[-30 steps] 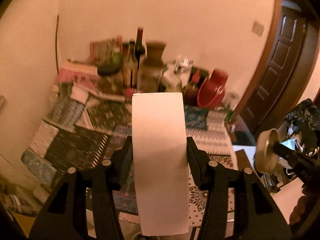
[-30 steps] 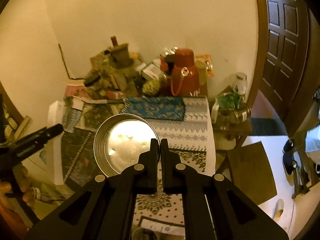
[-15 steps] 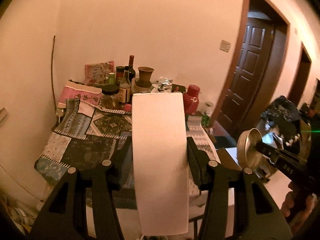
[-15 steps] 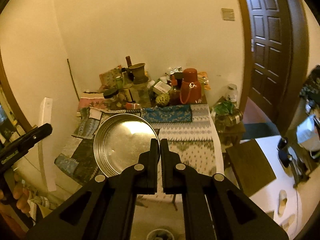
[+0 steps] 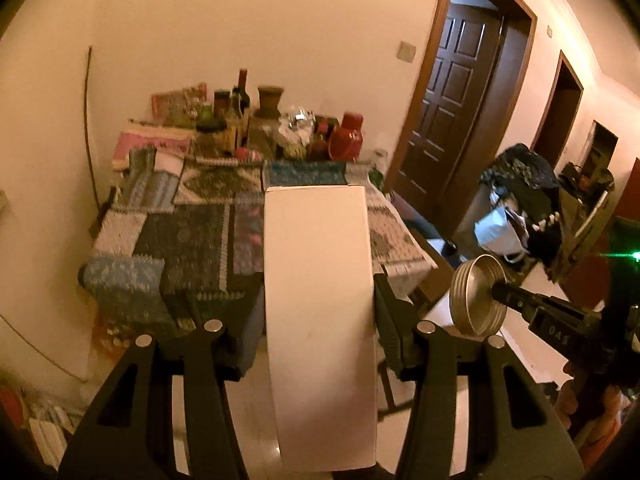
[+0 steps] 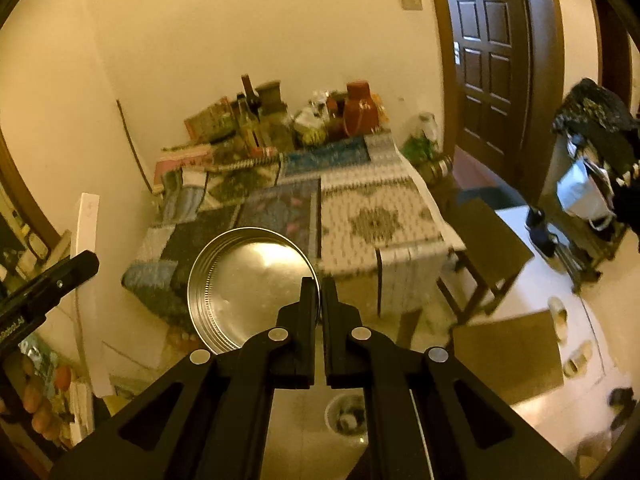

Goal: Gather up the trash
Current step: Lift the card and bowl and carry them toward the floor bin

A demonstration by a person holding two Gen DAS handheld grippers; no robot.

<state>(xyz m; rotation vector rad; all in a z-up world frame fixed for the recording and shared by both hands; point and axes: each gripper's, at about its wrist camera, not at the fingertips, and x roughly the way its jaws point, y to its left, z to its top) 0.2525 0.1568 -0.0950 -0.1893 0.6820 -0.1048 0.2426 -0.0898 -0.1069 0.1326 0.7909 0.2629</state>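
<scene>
**Both loads held over the floor, short of the bin**

The left gripper pinches a white box; the right gripper pinches a metal lid by its rim, above the waste bin. That thin edge-grip could slip, dropping the lid outside the waste bin.

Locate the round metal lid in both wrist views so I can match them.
Left wrist: metal lid at lower right, edge-on, clamped by the right hand-held gripper.
Right wrist: metal lid centre-left, open face showing, rim pinched at the fingertips.
Shared landmark: red jug at the table's back.
</scene>
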